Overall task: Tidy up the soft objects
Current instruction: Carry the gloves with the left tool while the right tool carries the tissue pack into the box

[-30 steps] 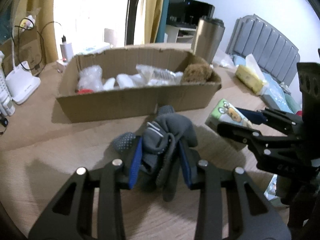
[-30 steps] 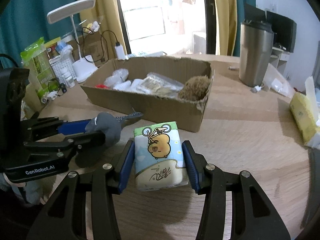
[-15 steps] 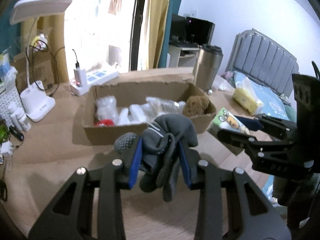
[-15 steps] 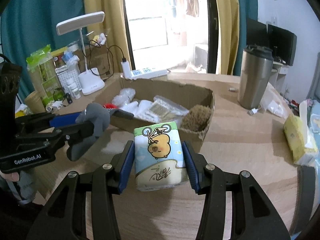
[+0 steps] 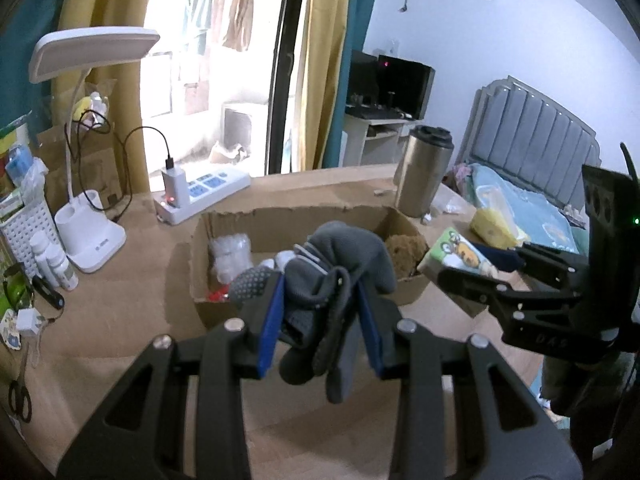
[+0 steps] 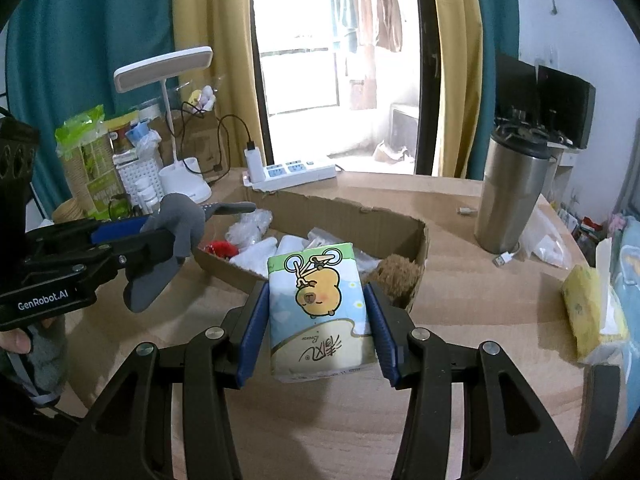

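My left gripper (image 5: 320, 300) is shut on a bundle of grey socks (image 5: 336, 276), held in the air in front of the cardboard box (image 5: 296, 216). The socks hang down between its blue pads. My right gripper (image 6: 318, 308) is shut on a tissue pack (image 6: 320, 308) printed with a cartoon capybara, also lifted above the table. Each gripper shows in the other's view: the left gripper (image 6: 192, 224) at the left, the right gripper (image 5: 452, 264) at the right. The box (image 6: 348, 212) holds plastic bags, a red item and a brown fuzzy ball (image 6: 400, 274).
A steel tumbler (image 6: 512, 192) stands right of the box. A power strip (image 6: 292, 170), a white desk lamp (image 6: 180, 168) and bottles crowd the back left. A yellow tissue pack (image 6: 588, 308) lies at the right edge. Scissors (image 5: 18, 396) lie at the left.
Both grippers have risen with their loads; the box now appears lower and farther, and more of the room shows above it. Neither grip has changed.
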Demonstrator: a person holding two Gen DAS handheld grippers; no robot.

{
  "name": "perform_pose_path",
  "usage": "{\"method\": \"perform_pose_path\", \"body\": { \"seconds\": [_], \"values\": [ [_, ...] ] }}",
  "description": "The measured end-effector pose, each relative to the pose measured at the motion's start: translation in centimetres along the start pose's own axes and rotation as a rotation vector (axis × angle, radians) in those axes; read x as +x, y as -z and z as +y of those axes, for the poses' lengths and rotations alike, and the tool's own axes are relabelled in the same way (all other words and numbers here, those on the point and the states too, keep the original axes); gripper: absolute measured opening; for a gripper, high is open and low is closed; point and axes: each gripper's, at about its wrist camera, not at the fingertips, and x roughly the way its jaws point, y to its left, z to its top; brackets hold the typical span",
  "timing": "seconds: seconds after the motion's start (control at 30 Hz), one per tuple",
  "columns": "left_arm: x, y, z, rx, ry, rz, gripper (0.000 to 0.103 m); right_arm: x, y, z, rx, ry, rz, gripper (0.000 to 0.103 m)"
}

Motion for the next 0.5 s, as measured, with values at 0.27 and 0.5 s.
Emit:
{"method": "perform_pose_path", "body": {
  "seconds": [0.27,0.5],
  "values": [
    [0.6,-1.1,0.4,-0.009,-0.005,-0.012,0.037,0.5,-1.1,-0.7,-0.003,-0.009,-0.013,0.051],
    [1.9,-1.4,0.4,0.003,-0.021,-0.006,0.037,1.8,-1.3,-1.5,0.001,-0.024,-0.003,0.051]
  ]
}}
